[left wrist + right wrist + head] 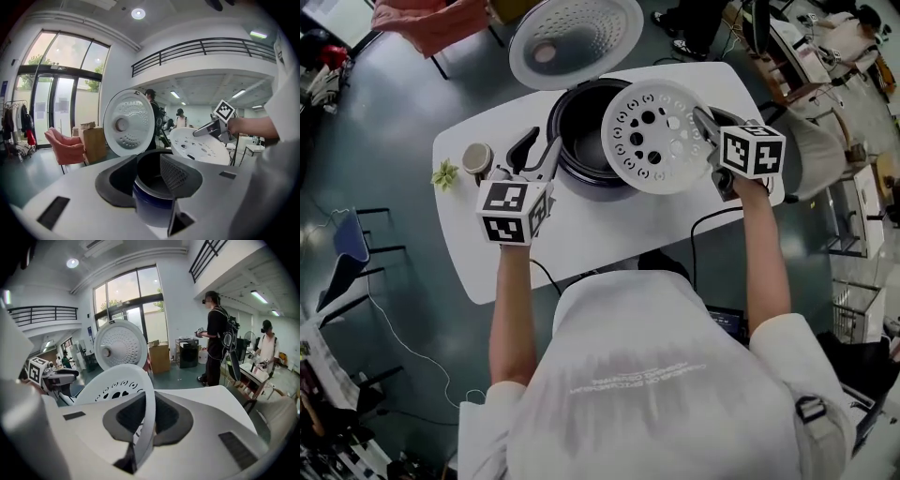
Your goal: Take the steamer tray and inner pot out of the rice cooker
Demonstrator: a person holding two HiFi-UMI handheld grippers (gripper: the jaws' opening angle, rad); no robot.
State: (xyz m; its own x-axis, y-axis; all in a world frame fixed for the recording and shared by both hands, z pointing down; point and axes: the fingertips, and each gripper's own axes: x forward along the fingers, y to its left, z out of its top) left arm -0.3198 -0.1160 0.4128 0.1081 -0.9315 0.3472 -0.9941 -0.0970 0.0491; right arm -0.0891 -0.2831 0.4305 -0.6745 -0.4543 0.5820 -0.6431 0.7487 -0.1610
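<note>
At rice cooker's point(581, 183) left rim, left gripper point(536, 155), jaws apart astride the wall, not seen pressing; inner pot point(581, 127) seated inside. Above cooker's right side, steamer tray point(661, 136) lifted clear and tilted, pinched at its edge by right gripper point(705, 131). Step in hand, by the look: tray removal; next, probably to set tray down beside cooker, then to grip pot rim.

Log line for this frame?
right gripper: jaws shut on steamer tray rim, over rice cooker | left gripper: jaws open astride cooker rim | inner pot: not out
</note>
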